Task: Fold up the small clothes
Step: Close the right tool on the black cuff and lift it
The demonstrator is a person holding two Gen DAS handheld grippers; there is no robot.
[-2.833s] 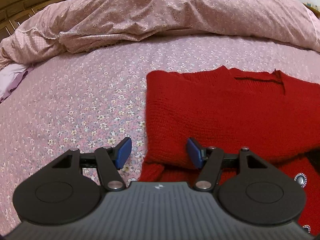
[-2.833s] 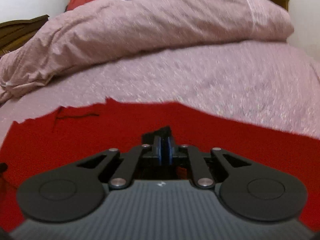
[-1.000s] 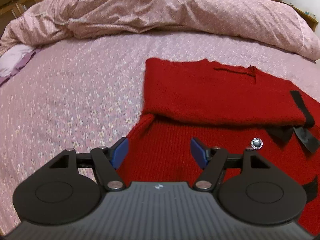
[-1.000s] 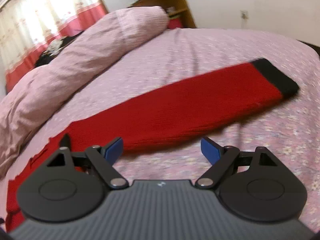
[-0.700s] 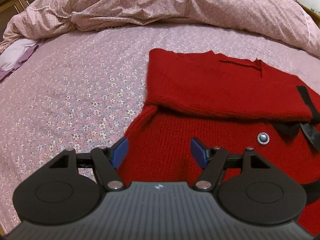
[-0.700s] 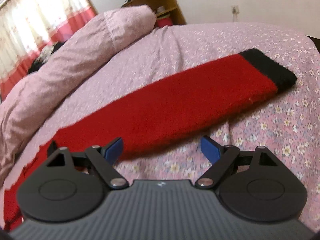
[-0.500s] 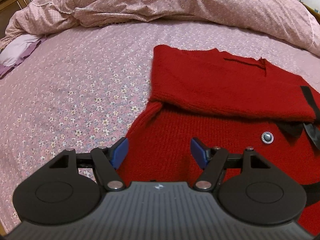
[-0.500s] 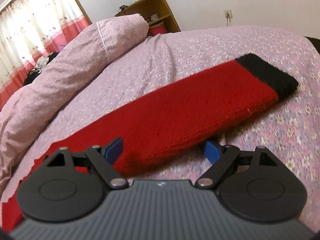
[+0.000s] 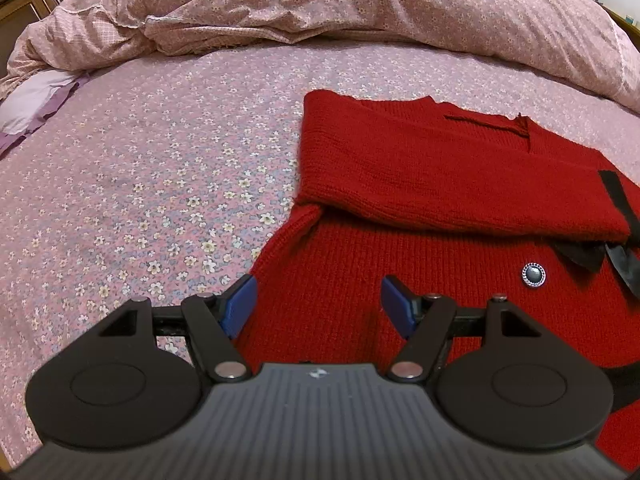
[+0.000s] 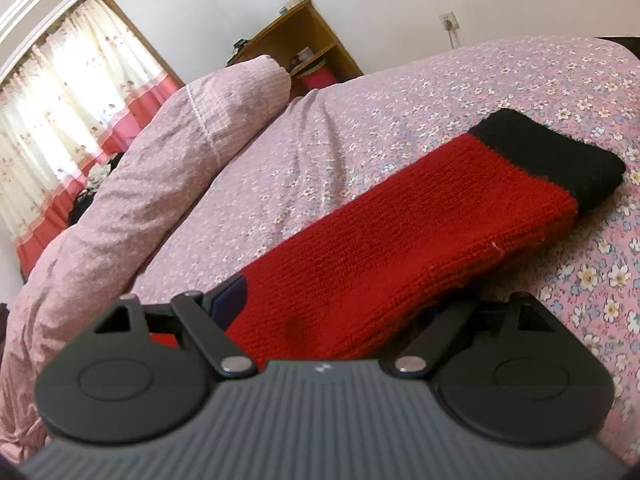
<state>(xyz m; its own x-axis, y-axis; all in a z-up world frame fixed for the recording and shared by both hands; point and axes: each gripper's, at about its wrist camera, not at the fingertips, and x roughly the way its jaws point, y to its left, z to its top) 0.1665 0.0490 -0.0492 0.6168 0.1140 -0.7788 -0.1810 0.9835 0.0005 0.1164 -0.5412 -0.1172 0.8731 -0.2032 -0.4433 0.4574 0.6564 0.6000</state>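
Observation:
A red knit sweater [image 9: 420, 184] lies on the floral bed sheet [image 9: 160, 168], one sleeve folded across its chest, with a silver button [image 9: 533, 275] and black bow trim [image 9: 616, 240] at the right. My left gripper [image 9: 318, 308] is open and empty, hovering over the sweater's lower left part. In the right wrist view the other red sleeve [image 10: 400, 252] with a black cuff [image 10: 552, 156] stretches out over the sheet. My right gripper [image 10: 332, 312] is open, its jaws either side of the sleeve; the right finger is hidden under the sleeve.
A bunched pink duvet [image 9: 320, 4] lies along the far side of the bed, also in the right wrist view [image 10: 160, 152]. A pale purple cloth [image 9: 36, 104] sits at the far left. A wooden shelf [image 10: 300, 48] and curtains [image 10: 72, 92] stand beyond the bed.
My right gripper, earlier shut, has opened and moved forward and down so the sleeve now lies between its jaws. My left gripper has stayed open and shifted only slightly.

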